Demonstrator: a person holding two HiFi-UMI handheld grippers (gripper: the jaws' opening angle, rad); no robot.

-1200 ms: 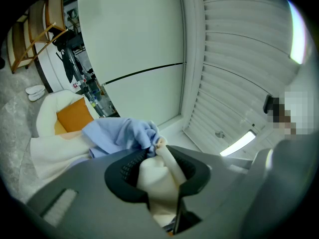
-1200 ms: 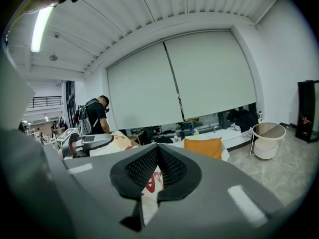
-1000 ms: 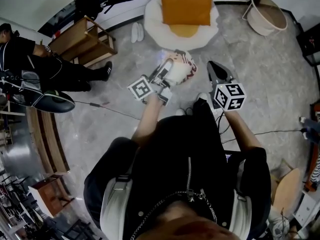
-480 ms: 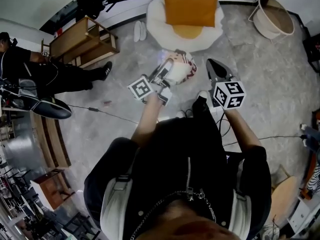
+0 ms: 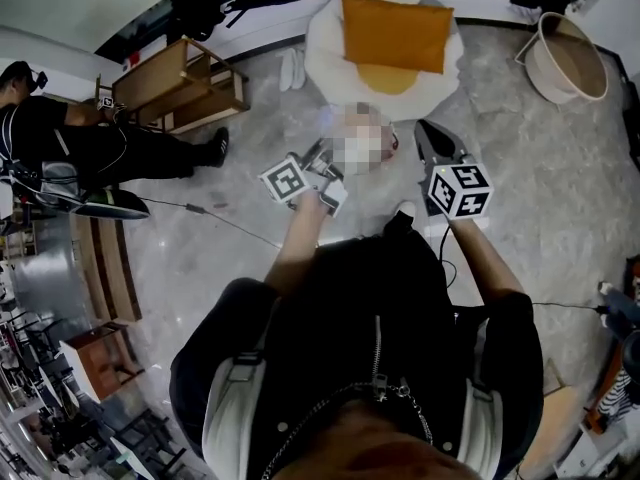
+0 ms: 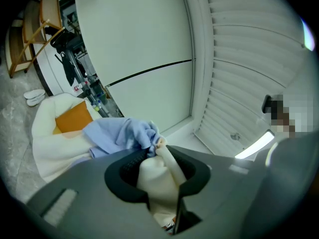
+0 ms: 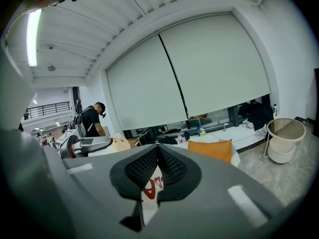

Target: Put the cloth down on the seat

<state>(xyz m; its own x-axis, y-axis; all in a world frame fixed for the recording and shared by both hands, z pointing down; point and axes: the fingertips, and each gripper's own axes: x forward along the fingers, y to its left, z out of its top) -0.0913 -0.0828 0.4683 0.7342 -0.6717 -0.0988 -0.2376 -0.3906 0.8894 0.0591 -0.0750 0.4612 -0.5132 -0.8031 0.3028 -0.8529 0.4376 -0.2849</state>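
Observation:
My left gripper [image 5: 325, 154] [image 6: 157, 146] is shut on the cloth [image 6: 149, 176], a cream bundle wedged between its jaws, with a light-blue fold [image 6: 119, 136] spilling past the tips. In the head view a blur patch covers most of that bundle. The seat [image 5: 325, 43] [image 6: 47, 143], a round white pouf with an orange cushion [image 5: 395, 30] [image 7: 212, 148], lies on the floor ahead of both grippers. My right gripper [image 5: 432, 140] [image 7: 157, 146] hovers to the cloth's right, its tips touching; white fabric with red print shows through the gap below them.
A beige basket [image 5: 570, 58] stands at the far right. To the left are a wooden rack [image 5: 175, 88] and a person in black [image 5: 60, 133]. White slippers [image 5: 292, 66] lie beside the seat, and a cable [image 5: 210, 216] crosses the grey floor.
The seat and basket have slid a little lower and to the right in the head view. Both grippers keep their pose, and the cloth stays in the left one.

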